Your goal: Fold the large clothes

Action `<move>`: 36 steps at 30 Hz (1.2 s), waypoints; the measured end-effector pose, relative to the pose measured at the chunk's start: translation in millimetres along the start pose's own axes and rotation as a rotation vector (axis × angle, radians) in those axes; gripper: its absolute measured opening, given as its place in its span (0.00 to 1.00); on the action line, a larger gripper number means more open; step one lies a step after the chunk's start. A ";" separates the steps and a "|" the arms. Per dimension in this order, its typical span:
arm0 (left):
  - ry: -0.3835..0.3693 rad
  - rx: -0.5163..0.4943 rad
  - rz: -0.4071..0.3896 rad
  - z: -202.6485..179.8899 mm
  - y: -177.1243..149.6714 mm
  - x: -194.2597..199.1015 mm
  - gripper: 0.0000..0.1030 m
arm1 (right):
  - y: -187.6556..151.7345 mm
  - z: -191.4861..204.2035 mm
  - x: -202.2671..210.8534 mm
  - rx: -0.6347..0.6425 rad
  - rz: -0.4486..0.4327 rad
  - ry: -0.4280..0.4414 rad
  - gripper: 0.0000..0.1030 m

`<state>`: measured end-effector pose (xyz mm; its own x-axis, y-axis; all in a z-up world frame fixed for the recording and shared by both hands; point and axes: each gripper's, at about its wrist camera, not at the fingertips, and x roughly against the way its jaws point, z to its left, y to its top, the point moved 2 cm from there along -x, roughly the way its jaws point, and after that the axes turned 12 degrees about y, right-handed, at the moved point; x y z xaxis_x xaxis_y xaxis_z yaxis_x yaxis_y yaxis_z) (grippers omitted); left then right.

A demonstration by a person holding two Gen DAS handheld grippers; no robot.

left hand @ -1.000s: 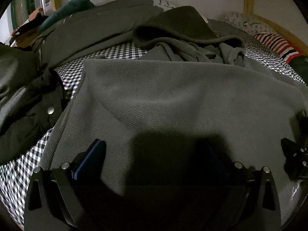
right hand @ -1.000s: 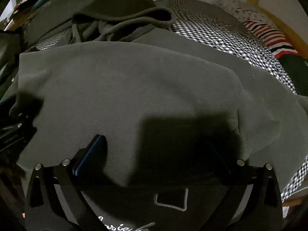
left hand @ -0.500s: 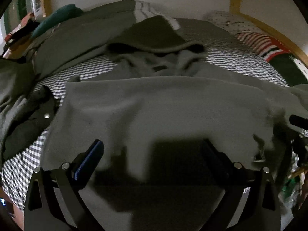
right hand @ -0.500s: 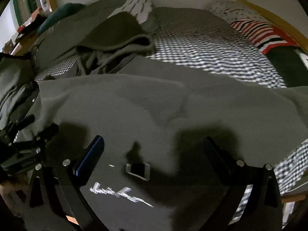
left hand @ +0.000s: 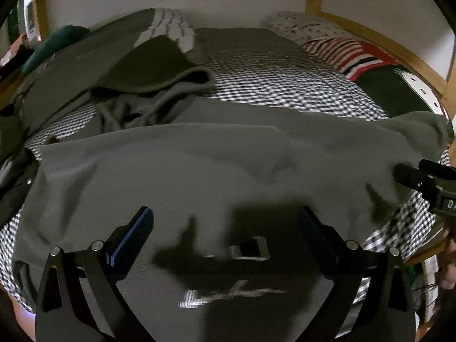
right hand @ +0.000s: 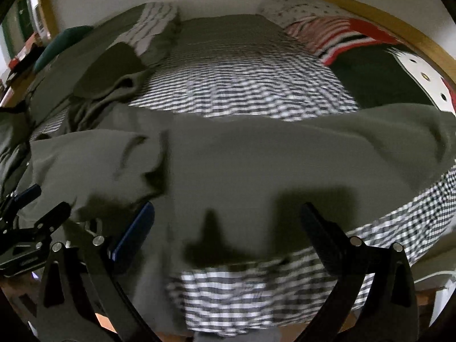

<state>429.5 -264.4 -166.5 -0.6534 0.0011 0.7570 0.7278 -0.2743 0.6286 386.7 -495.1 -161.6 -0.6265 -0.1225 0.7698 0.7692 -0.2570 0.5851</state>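
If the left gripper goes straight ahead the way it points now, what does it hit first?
Most likely the grey hoodie spread on the checked bed cover: its fabric fills the gap between the open fingers of the left gripper. Depth is unclear, so how soon it would touch cannot be told.

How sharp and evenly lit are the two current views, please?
Left wrist view: dim, the hoodie slightly soft, a hard shadow across it. Right wrist view: stronger motion blur, the checked sheet smeared; fisheye bends the bed frame.

A checked bed (left hand: 279,85) carries a grey hoodie (left hand: 199,171) (spread flat), striped pillows (left hand: 342,48) behind.
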 end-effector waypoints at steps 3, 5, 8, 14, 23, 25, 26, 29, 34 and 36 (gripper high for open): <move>-0.009 -0.010 0.001 -29.0 2.9 3.3 0.96 | 0.8 -30.1 7.5 -0.013 -0.002 -0.006 0.97; -0.019 -0.020 0.006 -50.8 5.2 4.1 0.96 | 0.7 -51.3 12.7 -0.021 -0.003 -0.009 0.97; -0.032 -0.047 0.011 -83.7 5.9 6.1 0.95 | -1.7 -75.5 18.8 -0.036 -0.004 -0.015 0.97; -0.050 -0.098 0.017 -141.2 6.2 4.7 0.96 | -11.0 -135.3 28.6 -0.084 -0.002 -0.032 0.97; -0.053 -0.182 0.076 -203.7 9.9 -25.9 0.96 | -20.7 -217.2 49.8 -0.222 -0.070 -0.081 0.97; -0.054 -0.189 0.157 -212.3 3.8 -47.0 0.96 | -25.2 -236.6 52.0 -0.280 -0.090 -0.093 0.97; -0.054 -0.181 0.158 -212.6 3.4 -50.1 0.96 | -27.3 -244.8 51.3 -0.307 -0.098 -0.091 0.97; -0.034 -0.188 0.161 -215.6 3.8 -51.7 0.96 | -32.4 -266.3 42.8 -0.371 -0.112 -0.054 0.97; -0.035 -0.199 0.150 -218.8 1.2 -51.8 0.96 | -26.2 -282.1 32.4 -0.468 -0.185 0.143 0.80; -0.036 -0.201 0.145 -219.3 0.2 -52.0 0.96 | -22.6 -282.1 25.7 -0.482 -0.188 0.159 0.72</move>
<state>417.9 -475.4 -244.8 -0.5350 -0.0193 0.8446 0.7548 -0.4600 0.4676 317.6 -762.9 -227.0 -0.7876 -0.1658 0.5934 0.5203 -0.6949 0.4964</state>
